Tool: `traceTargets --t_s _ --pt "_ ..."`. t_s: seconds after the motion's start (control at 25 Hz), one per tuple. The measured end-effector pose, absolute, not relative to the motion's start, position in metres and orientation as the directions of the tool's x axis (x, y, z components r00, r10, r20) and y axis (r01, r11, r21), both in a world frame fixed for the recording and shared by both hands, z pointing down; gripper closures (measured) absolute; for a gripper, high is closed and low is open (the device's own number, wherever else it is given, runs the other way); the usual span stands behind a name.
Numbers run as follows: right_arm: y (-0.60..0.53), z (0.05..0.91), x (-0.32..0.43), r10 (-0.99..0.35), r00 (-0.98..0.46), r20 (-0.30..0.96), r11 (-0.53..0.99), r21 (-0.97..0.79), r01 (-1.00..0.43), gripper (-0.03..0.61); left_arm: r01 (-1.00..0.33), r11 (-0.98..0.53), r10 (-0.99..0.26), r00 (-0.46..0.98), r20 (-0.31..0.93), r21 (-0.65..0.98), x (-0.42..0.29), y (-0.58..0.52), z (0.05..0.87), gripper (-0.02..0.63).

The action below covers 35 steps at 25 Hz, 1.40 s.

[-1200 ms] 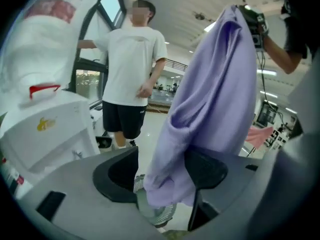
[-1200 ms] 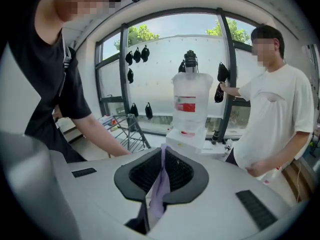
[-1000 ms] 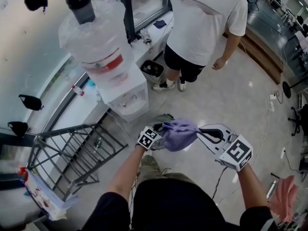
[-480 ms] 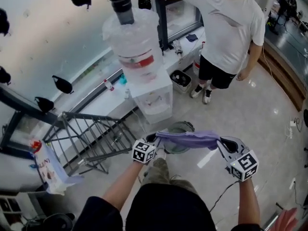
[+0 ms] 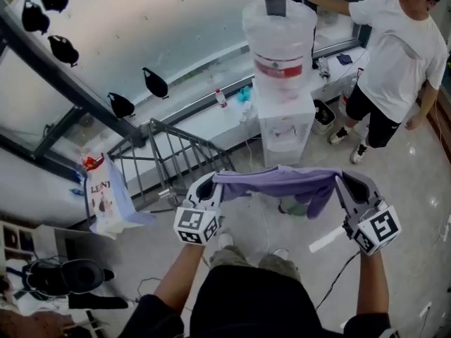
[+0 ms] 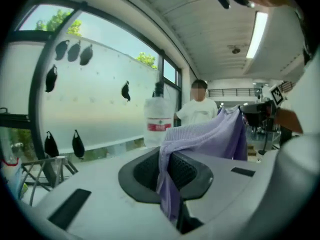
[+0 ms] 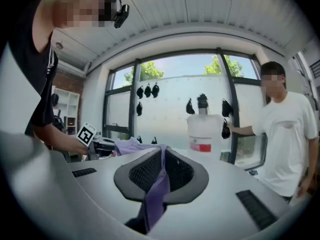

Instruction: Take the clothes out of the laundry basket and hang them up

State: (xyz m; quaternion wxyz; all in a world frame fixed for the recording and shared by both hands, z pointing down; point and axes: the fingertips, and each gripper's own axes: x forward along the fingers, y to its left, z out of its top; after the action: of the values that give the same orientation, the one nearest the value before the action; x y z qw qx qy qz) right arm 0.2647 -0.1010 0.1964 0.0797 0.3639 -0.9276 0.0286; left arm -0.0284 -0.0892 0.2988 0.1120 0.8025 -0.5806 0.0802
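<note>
My left gripper had just been closing, and its jaws were pressed together on 1 end of the purple garment, the knit cloth pinched between the pads and trailing down in front of them. My right gripper was clamped just as tightly on the other end, with a strip of the fabric hanging out of its jaws.

1 second before, the 2 grippers had been close together with the garment bunched in a ball between them. Now they stood well apart, and the garment was drawn out into a wide band from left to right, with a fold sagging near the right end. It hung in the air in front of me, touching nothing else that I could see.

Farther out, the grey metal drying rack was beyond my left gripper, the water dispenser was straight ahead, and a person in a white shirt was at the far right.

I judged that the garment was out of the basket and opened up for hanging, but it was not yet on anything; the carry to the rack on the left was still to do
</note>
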Motion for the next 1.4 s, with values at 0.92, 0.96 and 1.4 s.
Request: traceTargets --t_s 0.92,0.96,1.4 --pt "0.085 0.105 -0.083 -0.611 -0.788 -0.075 0.791 -0.087 -0.605 0.561 -0.990 -0.139 -0.988 0.138 0.065 -0.007 -0.344 0.223 0.176 0.591" --pt "0.084 0.104 -0.096 -0.612 -0.787 -0.078 0.791 -0.082 -0.607 0.561 -0.991 -0.132 -0.989 0.131 0.066 -0.018 -0.355 0.224 0.176 0.591" --pt "-0.017 0.122 -0.231 -0.520 -0.853 0.044 0.849 -0.087 -0.522 0.561 -0.998 -0.055 -0.986 0.051 0.158 -0.019 -0.476 0.143 0.193 0.591"
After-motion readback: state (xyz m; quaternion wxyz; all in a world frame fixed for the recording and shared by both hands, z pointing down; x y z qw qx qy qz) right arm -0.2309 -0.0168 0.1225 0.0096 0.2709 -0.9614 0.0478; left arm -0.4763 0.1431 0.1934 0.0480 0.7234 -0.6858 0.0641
